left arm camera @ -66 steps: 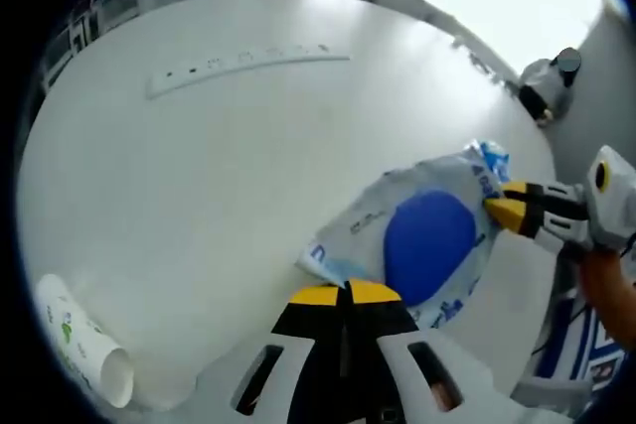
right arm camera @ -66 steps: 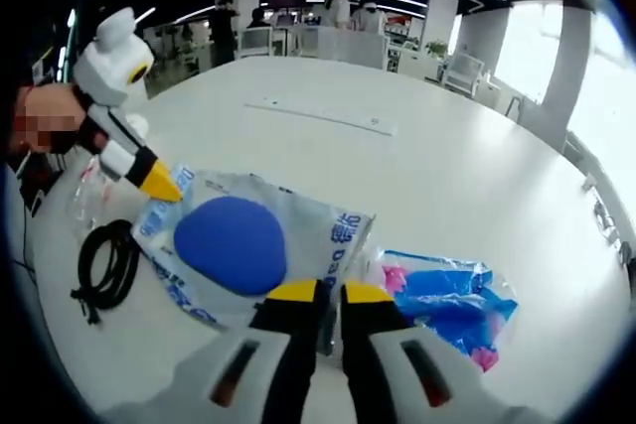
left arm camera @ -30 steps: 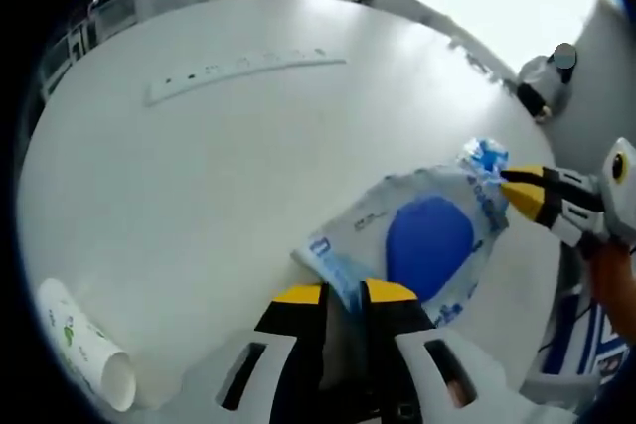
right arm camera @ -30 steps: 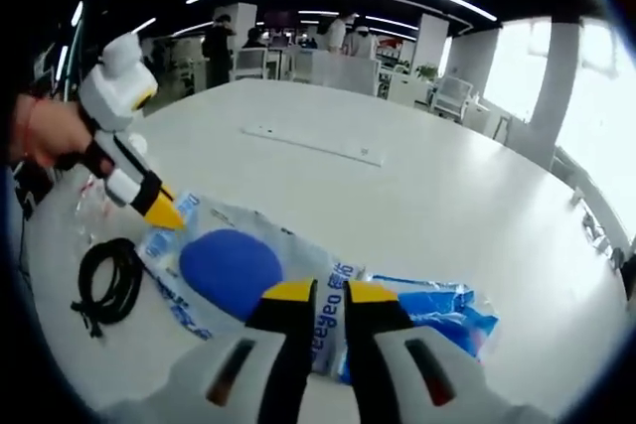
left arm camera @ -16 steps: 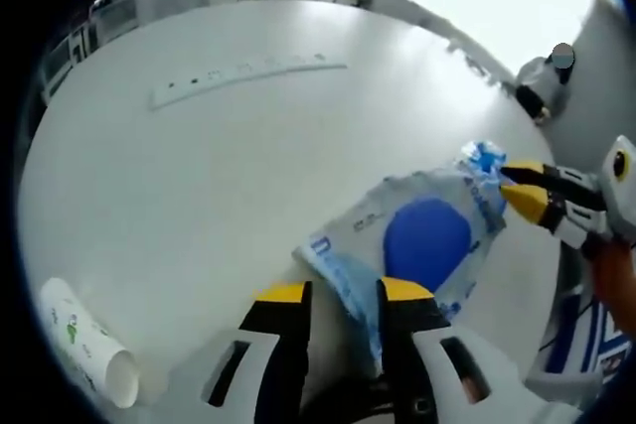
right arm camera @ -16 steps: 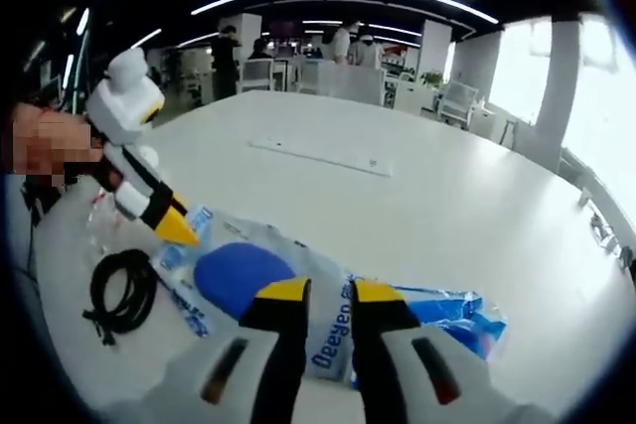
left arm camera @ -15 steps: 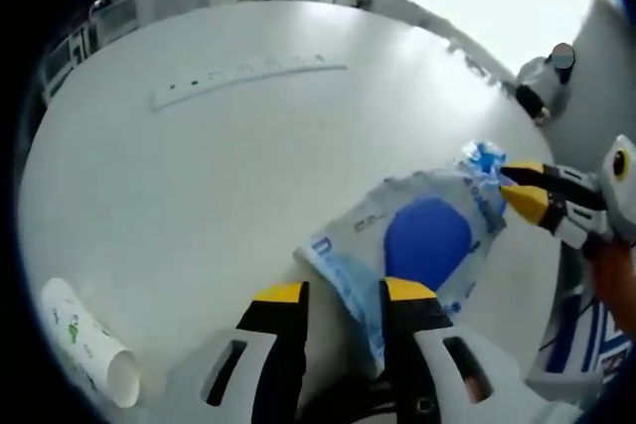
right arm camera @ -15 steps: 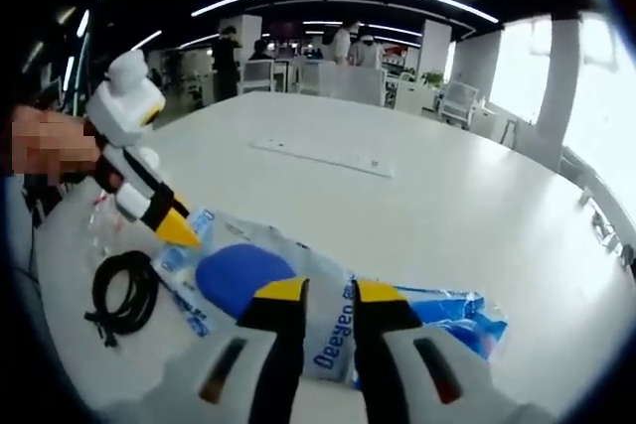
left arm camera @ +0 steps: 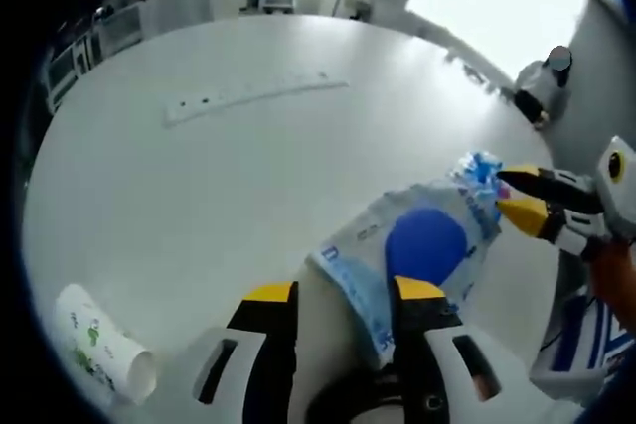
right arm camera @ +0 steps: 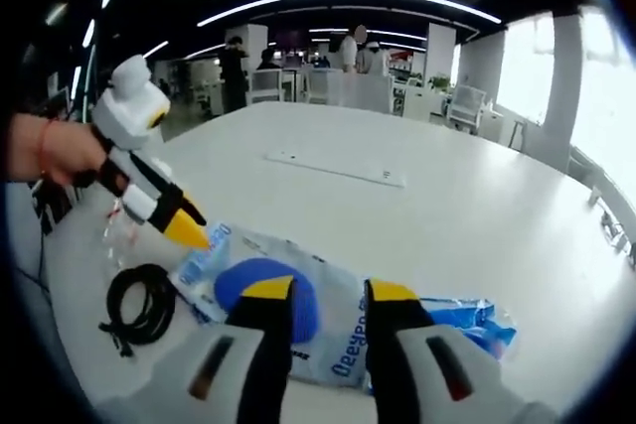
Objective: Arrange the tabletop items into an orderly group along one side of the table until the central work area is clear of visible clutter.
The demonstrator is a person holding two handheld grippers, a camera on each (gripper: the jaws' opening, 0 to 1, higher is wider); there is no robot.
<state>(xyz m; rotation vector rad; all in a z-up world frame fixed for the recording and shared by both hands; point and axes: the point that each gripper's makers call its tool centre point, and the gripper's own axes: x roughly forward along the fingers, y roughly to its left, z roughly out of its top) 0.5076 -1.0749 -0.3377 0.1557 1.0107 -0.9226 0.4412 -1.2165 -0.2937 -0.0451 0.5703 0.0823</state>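
Inspecting position: we find the clear bag (left arm camera: 422, 245) holding a blue round item flat on the white table (left arm camera: 229, 176) near its edge, with a blue packet (right arm camera: 452, 317) touching its far end.
Left gripper (left arm camera: 333, 295): jaws parted, holding nothing, poised over the bag's near corner.
Right gripper (right arm camera: 320, 293): jaws parted, empty, above the bag's opposite end.
Orientation: we judge the bag's long axis runs from one gripper to the other, printed end toward the left one.
Risks: slack film could slip or crumple under a pinch; dragging may snag the black cable (right arm camera: 144, 305) or shove the paper cup (left arm camera: 99, 340).
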